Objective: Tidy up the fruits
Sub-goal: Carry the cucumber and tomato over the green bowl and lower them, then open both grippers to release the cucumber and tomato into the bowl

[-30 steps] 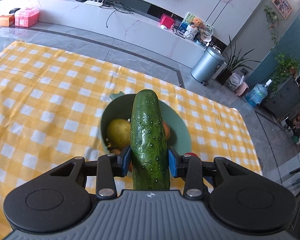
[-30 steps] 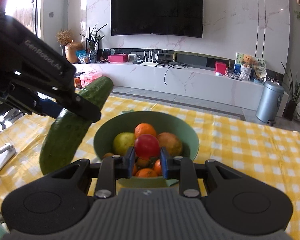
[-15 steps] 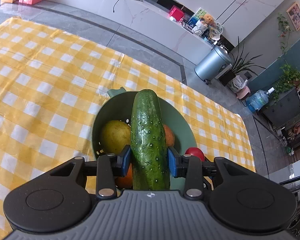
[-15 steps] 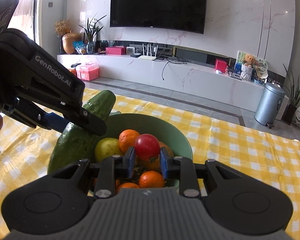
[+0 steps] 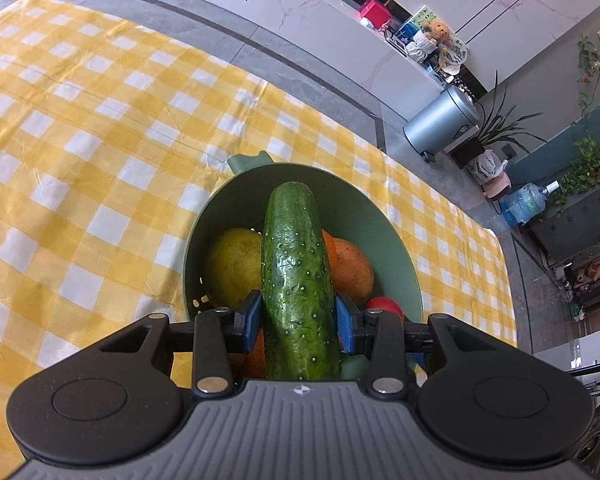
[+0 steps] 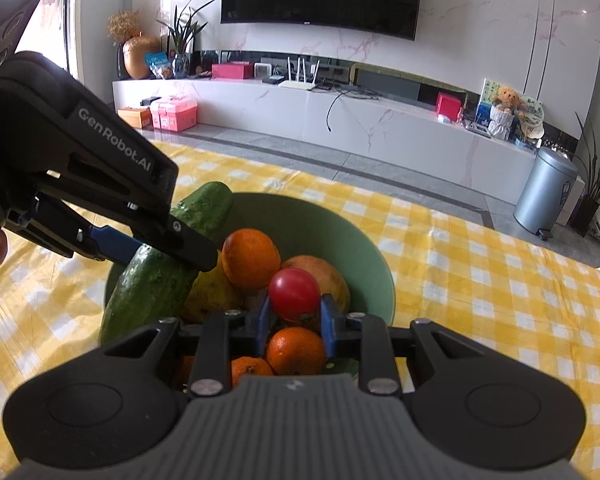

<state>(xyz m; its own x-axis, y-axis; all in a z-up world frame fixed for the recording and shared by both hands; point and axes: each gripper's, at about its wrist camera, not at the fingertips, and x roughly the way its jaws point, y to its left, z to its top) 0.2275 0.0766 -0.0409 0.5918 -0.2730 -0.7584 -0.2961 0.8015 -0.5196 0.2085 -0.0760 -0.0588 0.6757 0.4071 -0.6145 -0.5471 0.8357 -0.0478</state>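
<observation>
Left wrist view: the left gripper (image 5: 299, 316) has its blue pads clamped on both sides of a cucumber (image 5: 296, 264), which points away from the camera over the green bowl (image 5: 396, 240).
Cucumber's place: above the bowl's near half, its far tip over the middle; whether it touches the fruit below cannot be told here.
Bowl contents, this view: a yellow-green fruit (image 5: 234, 264) left of the cucumber, an orange-brown fruit (image 5: 350, 268) right of it, a red tomato (image 5: 384, 306) at the near right.
Surroundings: the bowl stands on a yellow checked cloth (image 5: 100, 140).

Right wrist view: the right gripper (image 6: 294, 318) is closed narrowly on the tomato (image 6: 294, 294), held over the near part of the bowl (image 6: 364, 240).
Left side: the left gripper (image 6: 172, 240) comes in from the left, the cucumber (image 6: 160, 276) slanting down across the bowl's left rim beside an orange (image 6: 250, 258).
Near fruit: small oranges (image 6: 296, 350) lie just below the tomato.

Cucumber handling: likely firm, fairly heavy and long, with a waxy, bumpy skin; a mid-length grip looks best against tipping.
Tomato handling: probably light, smooth and easily bruised; gentle pressure across its widest part seems right.
Risk: round fruit may roll when either piece lands.
</observation>
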